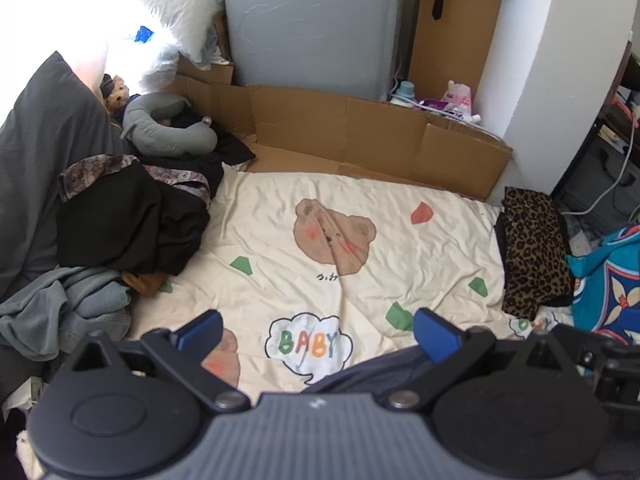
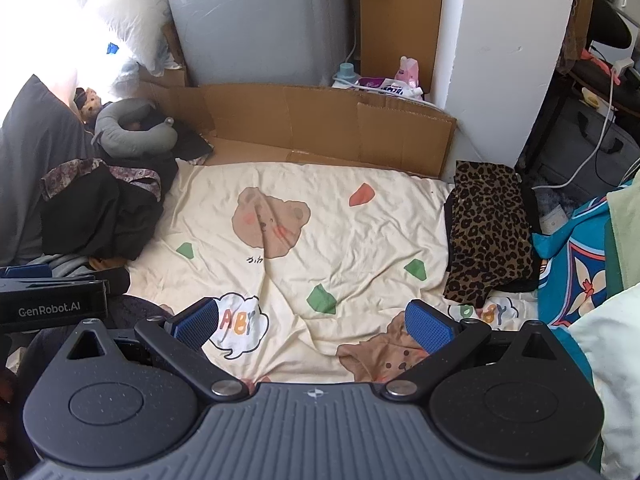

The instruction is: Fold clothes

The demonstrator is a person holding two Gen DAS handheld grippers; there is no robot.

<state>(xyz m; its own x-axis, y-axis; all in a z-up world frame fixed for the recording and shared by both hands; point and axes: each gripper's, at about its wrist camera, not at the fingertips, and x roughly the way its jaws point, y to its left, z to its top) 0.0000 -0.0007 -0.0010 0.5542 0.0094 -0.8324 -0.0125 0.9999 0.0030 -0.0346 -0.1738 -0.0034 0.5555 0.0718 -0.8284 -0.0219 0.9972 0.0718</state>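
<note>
A cream bear-print sheet covers the bed, also in the right wrist view. A pile of dark clothes lies at its left edge, with a grey garment in front of it. A folded leopard-print garment lies at the right edge, also in the right wrist view. My left gripper is open above the sheet, with a dark blue garment just under its right finger. My right gripper is open and empty over the sheet. The left gripper's body shows at the left.
Flattened cardboard stands along the back of the bed before a grey cabinet. A grey neck pillow and a dark pillow lie at the back left. A blue patterned cloth is at the right. Bottles and cables sit by the white wall.
</note>
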